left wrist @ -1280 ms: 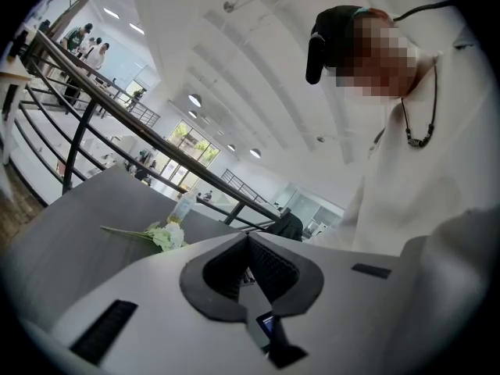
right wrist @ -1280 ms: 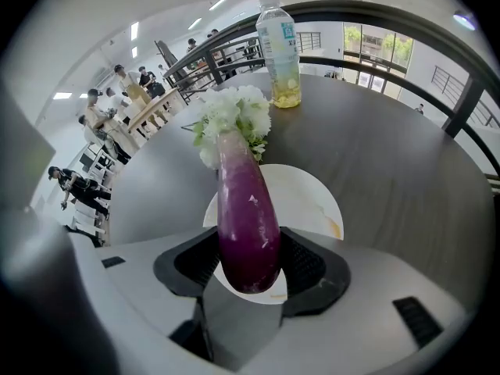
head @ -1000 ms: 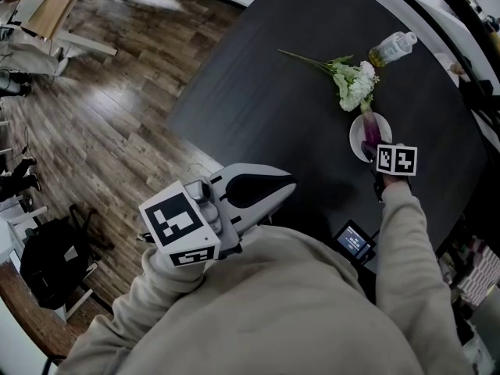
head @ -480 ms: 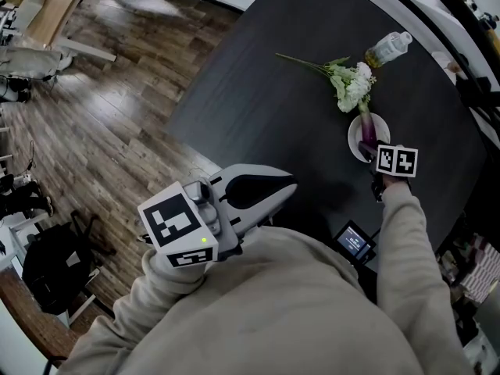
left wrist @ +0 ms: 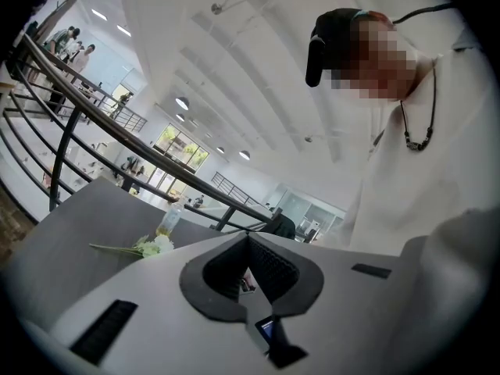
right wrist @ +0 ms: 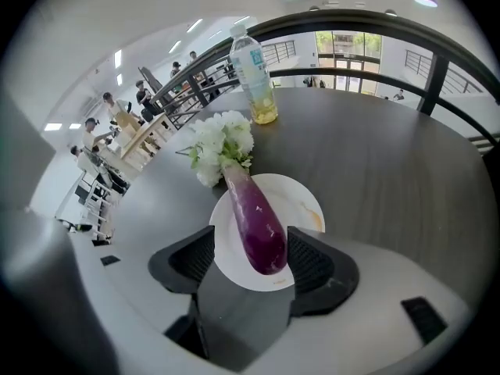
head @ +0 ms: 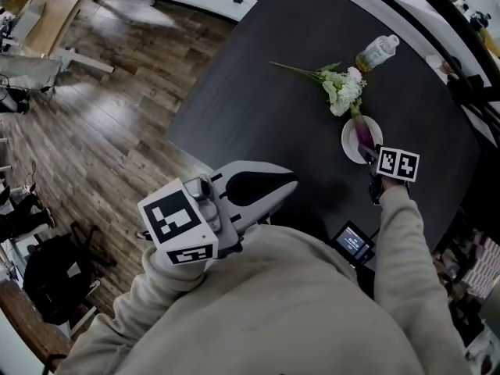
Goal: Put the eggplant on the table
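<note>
Eggplant [right wrist: 256, 223] lay on the white plate [right wrist: 303, 198] on the tabletop [right wrist: 391, 155], its end between the opening fingers [right wrist: 322, 262] of the right gripper [right wrist: 248, 258], apparently unclamped, while the left gripper [left wrist: 248, 241] fingers were closed together.

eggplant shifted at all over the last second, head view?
No. The eggplant lies on the white plate as before, its stem end toward the flowers. Only the camera has drifted a little.

Eggplant [right wrist: 256, 221] on plate [right wrist: 303, 200]; flowers [right wrist: 223, 143] behind, perhaps touching; bottle [right wrist: 254, 69] beyond.
</note>
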`<state>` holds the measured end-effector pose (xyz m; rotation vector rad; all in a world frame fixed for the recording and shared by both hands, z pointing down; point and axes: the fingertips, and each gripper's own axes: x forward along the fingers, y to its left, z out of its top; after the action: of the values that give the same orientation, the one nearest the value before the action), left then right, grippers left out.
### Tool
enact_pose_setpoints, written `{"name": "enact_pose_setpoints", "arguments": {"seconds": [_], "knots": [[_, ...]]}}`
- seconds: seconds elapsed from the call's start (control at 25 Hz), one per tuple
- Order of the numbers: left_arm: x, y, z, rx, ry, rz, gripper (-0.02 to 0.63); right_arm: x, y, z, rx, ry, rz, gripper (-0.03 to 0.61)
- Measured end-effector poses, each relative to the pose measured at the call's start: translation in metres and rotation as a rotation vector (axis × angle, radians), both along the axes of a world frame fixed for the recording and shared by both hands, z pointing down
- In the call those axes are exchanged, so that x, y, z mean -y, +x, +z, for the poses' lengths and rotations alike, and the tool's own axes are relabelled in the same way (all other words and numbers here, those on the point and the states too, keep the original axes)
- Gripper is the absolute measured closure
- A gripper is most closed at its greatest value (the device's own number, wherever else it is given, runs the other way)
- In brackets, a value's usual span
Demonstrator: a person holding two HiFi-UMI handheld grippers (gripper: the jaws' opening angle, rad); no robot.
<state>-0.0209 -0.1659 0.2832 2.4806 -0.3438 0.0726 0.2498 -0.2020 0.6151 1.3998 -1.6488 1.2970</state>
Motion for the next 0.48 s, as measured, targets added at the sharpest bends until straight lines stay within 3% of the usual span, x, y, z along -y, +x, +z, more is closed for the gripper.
{"name": "enact_pose_setpoints", "arguments": {"seconds": [0.36, 0.48], "knots": [[0.005, 0.031, -0.015, -0.007, 0.063, 0.108, 0.607, -0.003, 0.012, -0.064, 0.106, 0.150, 0.103, 0.287], [0.008, 0.054, -0.015, -0.015, 0.093, 0.182, 0.607, -0.007, 0.007, -0.100, 0.160, 0.221, 0.092, 0.364]]}}
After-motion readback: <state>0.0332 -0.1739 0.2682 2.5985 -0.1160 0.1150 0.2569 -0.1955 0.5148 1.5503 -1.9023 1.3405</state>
